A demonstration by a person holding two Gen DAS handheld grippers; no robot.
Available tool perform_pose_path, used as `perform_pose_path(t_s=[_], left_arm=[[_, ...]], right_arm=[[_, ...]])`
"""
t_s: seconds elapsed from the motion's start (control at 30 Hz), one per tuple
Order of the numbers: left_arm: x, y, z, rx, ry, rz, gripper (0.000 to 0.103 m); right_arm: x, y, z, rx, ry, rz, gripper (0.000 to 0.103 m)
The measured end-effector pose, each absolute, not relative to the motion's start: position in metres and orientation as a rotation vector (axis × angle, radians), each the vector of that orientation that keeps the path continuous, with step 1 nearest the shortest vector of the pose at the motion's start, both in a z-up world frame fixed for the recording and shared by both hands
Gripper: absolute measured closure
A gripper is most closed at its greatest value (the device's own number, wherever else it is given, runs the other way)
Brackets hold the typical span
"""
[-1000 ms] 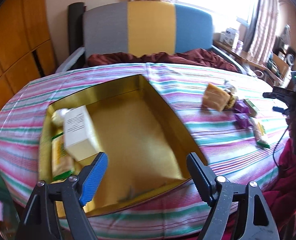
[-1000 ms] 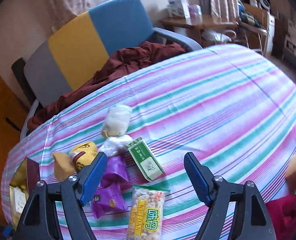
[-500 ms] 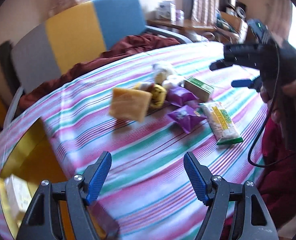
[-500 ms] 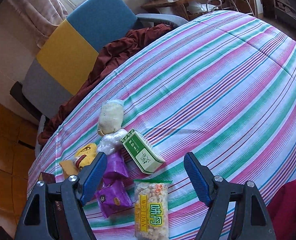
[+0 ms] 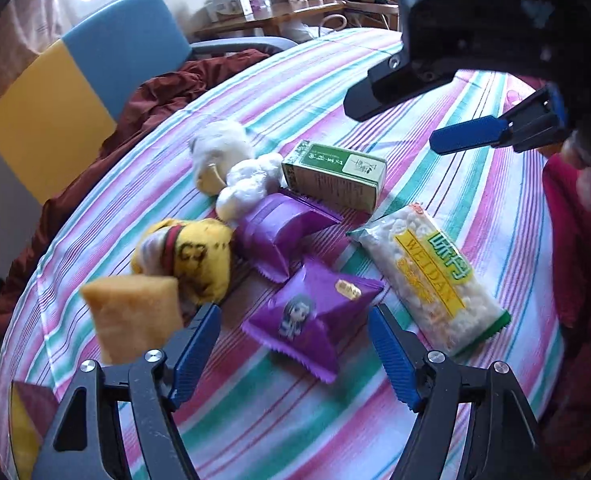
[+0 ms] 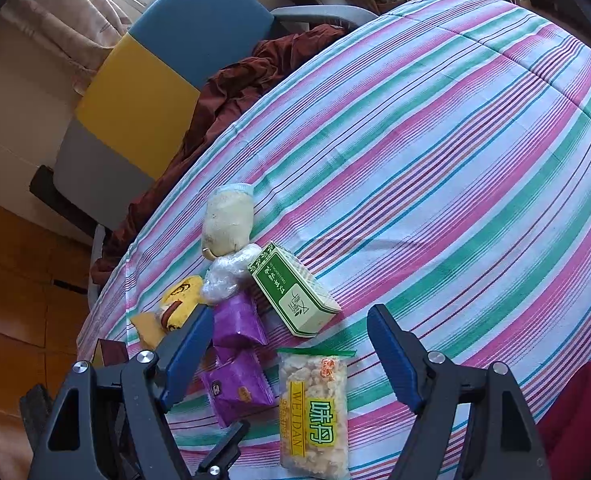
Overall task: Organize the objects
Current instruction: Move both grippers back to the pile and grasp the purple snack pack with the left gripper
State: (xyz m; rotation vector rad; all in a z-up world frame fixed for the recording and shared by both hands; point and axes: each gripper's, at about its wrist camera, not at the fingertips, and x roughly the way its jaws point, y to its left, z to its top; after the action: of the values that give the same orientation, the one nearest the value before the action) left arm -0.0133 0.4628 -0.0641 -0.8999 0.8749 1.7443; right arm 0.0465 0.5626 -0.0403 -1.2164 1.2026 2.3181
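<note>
Tongs of the left gripper (image 5: 293, 344) stand wide apart with nothing gripped, their jaws having just widened a little; a purple snack packet (image 5: 313, 320) lies on the striped tablecloth (image 5: 423, 168) between and just beyond the blue pads (image 5: 193, 354). A tan pouch (image 5: 133, 316) sits just beside the left pad. Further off lie a second purple packet (image 5: 281, 228), a yellow pouch (image 5: 187, 256), a white wrapped bundle (image 5: 245, 184), a green box (image 5: 335, 180) and a clear bag of puffed snacks (image 5: 427, 276). The right gripper (image 5: 415, 120) hangs over the cloth at upper right, jaws apart.

From the right wrist, the right gripper (image 6: 287, 352) is equally wide and empty above the clear bag of puffed snacks (image 6: 313, 408), with the green box (image 6: 295, 294) and both purple packets (image 6: 237, 360) near its left pad.
</note>
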Motion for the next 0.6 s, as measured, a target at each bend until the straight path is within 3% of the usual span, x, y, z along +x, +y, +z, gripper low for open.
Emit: perform_pose_path(t_s=[0.1, 0.13, 0.17, 0.4, 0.6], left_arm=[[-0.019, 0.471, -0.074, -0.927, 0.866, 1.714, 0.029], [-0.021, 0.473, -0.076, -0.944, 0.846, 1.706, 0.041], [-0.024, 0.473, -0.078, -0.98, 0.808, 1.693, 0.045], [-0.02, 0.436, -0.081, -1.063, 0.611, 1.788, 0.046], [0.008, 0.382, -0.081, -1.042, 0.563, 1.873, 0.045]], right_arm=[[0.046, 0.563, -0.042, -1.22, 1.212, 2.314, 0.023], [0.045, 0.564, -0.042, -1.223, 1.212, 2.31, 0.023], [0.045, 0.564, -0.043, -1.226, 1.212, 2.308, 0.023], [0.045, 0.565, -0.045, -1.236, 1.2, 2.297, 0.023], [0.04, 0.559, -0.046, -1.281, 1.142, 2.305, 0.023]])
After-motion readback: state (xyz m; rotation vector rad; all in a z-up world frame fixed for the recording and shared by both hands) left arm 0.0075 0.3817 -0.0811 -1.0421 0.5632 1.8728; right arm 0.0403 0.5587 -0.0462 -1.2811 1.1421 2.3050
